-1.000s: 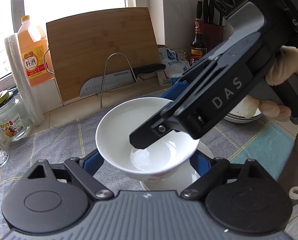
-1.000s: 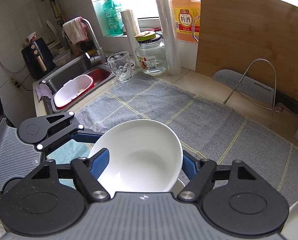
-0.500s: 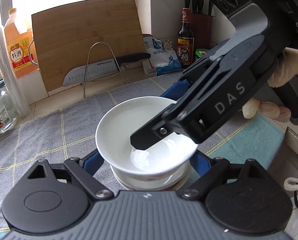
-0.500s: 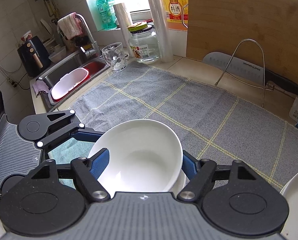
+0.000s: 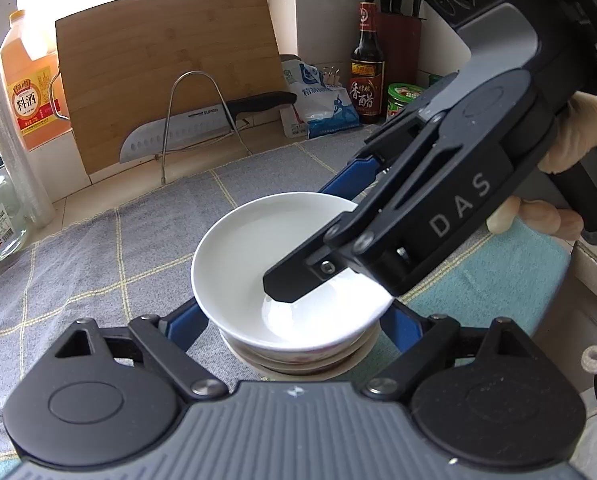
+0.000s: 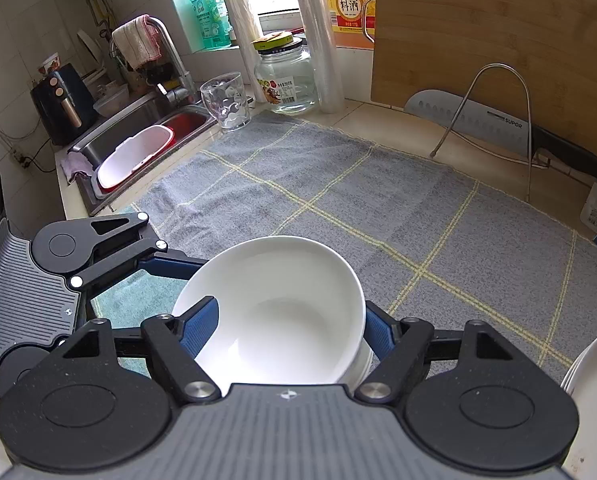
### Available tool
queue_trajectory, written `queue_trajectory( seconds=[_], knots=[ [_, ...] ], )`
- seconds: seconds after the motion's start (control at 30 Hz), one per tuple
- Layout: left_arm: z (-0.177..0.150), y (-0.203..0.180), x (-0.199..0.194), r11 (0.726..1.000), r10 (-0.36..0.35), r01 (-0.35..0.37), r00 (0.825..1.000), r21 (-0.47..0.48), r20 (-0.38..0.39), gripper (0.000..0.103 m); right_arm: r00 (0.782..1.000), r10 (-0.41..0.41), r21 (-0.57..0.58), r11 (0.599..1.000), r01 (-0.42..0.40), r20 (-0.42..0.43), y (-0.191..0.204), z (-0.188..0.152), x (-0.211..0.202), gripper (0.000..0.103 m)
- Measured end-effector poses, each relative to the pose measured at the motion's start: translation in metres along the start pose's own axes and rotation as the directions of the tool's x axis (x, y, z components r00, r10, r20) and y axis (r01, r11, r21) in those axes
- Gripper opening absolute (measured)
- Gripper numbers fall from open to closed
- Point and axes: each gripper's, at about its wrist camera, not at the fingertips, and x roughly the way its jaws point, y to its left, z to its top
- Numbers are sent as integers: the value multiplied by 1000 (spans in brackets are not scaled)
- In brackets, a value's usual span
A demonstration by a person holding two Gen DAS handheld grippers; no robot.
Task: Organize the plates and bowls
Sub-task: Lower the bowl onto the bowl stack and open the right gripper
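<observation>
Left gripper (image 5: 294, 316) is straddling the white bowl (image 5: 258, 252) with its jaws spread, and whether its pads touch is hidden. That bowl is sitting on stacked bowls (image 5: 294, 362), mostly covered. Right gripper (image 6: 292, 322) is clamping the bowl's wall (image 6: 266, 280), one finger (image 6: 202, 320) inside, the other outside; the stack below is barely peeking out.

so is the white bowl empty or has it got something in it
Empty: the white bowl shows only a bare, glossy white inside in both wrist views. It sits nested on a stack of bowls.
</observation>
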Motion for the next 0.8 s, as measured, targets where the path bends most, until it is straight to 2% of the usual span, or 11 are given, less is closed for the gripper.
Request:
queue_trajectory(
  seconds=[0.37, 0.43, 0.67, 0.8],
  knots=[
    [0, -1, 6, 1000, -12, 12, 1000, 12, -15, 92, 1000, -20, 1, 1000, 20, 1, -1, -3, 3, 82],
    [0, -1, 7, 1000, -9, 9, 1000, 16, -14, 93, 1000, -25, -2, 1000, 25, 7, -1, -3, 2, 89],
    [-3, 1, 4, 1000, -10, 11, 1000, 26, -22, 94, 999, -29, -9, 1000, 29, 25, 0, -3, -1, 92],
    [-7, 3, -1, 999, -15, 16, 999, 32, -28, 94, 999, -35, -24, 999, 36, 25, 4, -6, 1, 97]
  ],
)
